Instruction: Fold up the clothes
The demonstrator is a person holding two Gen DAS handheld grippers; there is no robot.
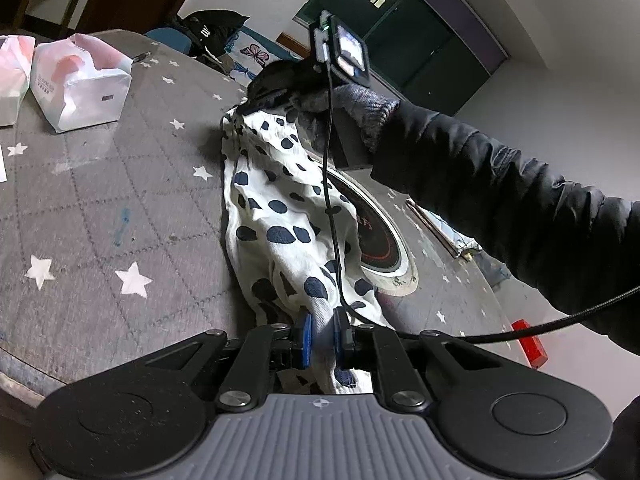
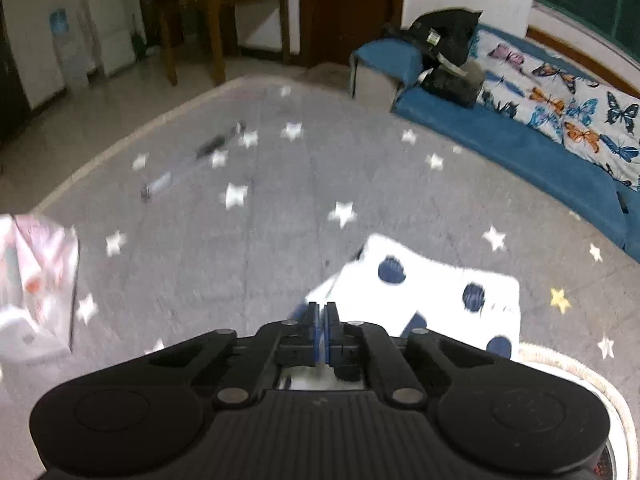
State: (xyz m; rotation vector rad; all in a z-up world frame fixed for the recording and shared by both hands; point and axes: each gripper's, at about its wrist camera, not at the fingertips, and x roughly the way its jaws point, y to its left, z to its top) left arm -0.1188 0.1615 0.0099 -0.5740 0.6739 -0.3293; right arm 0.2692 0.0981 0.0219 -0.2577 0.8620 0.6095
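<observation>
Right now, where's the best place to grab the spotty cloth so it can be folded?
Probably by its two ends. The spotted cloth lies stretched long across the starry table cover. The left gripper is shut on the near end, and the right gripper meets the far end from above. Held at both ends, it hangs straight and shouldn't bunch.

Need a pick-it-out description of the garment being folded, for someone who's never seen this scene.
Start at the round table under the grey star-print cover. Near its middle, partly over a round black hob, lies the garment, stretched between the left hand-held gripper and the right hand-held gripper. It is the only cloth there: white with dark blue spots, unlike the pink-and-white paper bags.
</observation>
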